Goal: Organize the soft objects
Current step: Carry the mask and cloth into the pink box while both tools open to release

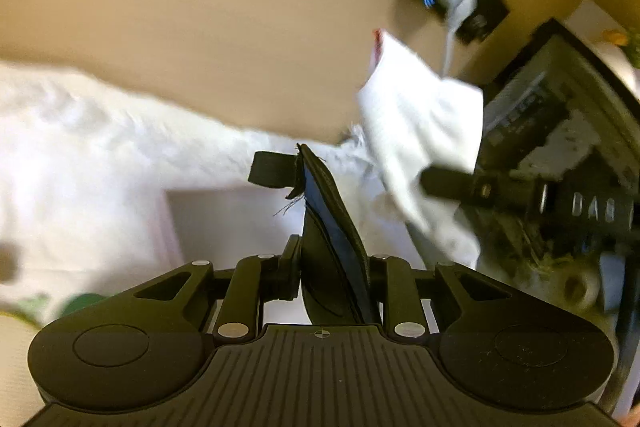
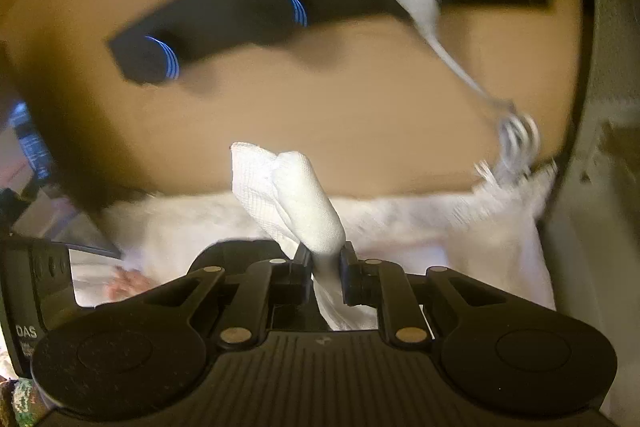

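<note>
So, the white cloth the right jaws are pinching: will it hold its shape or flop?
Probably floppy: the white cloth bunches and folds above the right gripper, with a tail hanging below. Likely light, since a narrow pinch carries it. Its woven texture suggests little slipping.

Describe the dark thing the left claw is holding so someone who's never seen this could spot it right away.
Start at the white fluffy bedding under the tan wall. Above it, the left claw pinches a dark pouch that stands upright between its fingers. Unlike the white cloth beside it, it is black with a frayed top edge and a short tab.
</note>
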Tool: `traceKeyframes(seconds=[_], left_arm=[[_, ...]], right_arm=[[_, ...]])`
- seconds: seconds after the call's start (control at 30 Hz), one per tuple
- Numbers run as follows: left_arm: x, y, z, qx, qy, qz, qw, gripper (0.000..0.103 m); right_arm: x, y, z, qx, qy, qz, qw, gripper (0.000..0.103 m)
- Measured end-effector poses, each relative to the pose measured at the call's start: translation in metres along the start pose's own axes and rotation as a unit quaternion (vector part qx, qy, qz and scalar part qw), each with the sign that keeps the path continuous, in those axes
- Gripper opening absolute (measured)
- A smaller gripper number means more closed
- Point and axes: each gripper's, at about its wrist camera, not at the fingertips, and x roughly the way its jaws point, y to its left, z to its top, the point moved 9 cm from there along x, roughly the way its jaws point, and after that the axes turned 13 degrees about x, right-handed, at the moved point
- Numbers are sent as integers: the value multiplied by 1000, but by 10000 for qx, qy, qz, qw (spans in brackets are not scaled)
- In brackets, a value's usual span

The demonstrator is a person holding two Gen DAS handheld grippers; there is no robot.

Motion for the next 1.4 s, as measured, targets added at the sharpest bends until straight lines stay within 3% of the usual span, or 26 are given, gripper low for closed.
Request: traceKeyframes(seconds=[0.07,0.1,0.17,0.23,0.37,0.47,0.57,0.63,0.73,0.9,1.03,1.23,1.33,1.4], left_arm=[[33,10,-16,-49,503,124,9986,27],[50,14,-24,100,772,376,9963,27],[59,18,-34,509,868,827,9915,30],[54,19,-28,726,688,899,9909,30],[27,13,-17,943,411,1037,9893,30],[-8,12,-4,948,-255,998,9902,30],[-47,13,5,745,-940,801,9895,30],[-70,24,3,525,-1110,864,9887,30],[-104,44,-5,314,-1220,1180,9850,30],[-175,79,-33,210,-1427,1977,9696,30],[-240,113,-69,-26,-1716,2851,9430,30],[-353,184,-147,-1153,-2269,4057,8779,30],[-396,220,-190,-1909,-2354,4411,8447,30],[-407,236,-210,-2259,-2385,4407,8354,30]], right_arm=[[16,-17,-8,84,188,-148,9997,18],[29,-25,-11,100,302,-306,9990,19],[43,-47,-23,73,388,-793,9961,24],[53,-59,-33,-57,414,-1099,9931,27],[53,-68,-38,-99,358,-1187,9922,32],[42,-63,-35,-305,-32,-1158,9928,42],[31,-55,-37,-540,-312,-1199,9908,45],[23,-47,-44,-700,-429,-1173,9897,46],[18,-27,-57,-957,-510,-1073,9883,47],[17,24,-83,-1283,-427,-507,9895,54],[24,77,-113,-1801,-275,51,9832,59],[44,133,-181,-2574,322,650,9636,59],[48,153,-213,-3003,491,864,9487,59],[51,163,-231,-3250,617,1018,9382,59]])
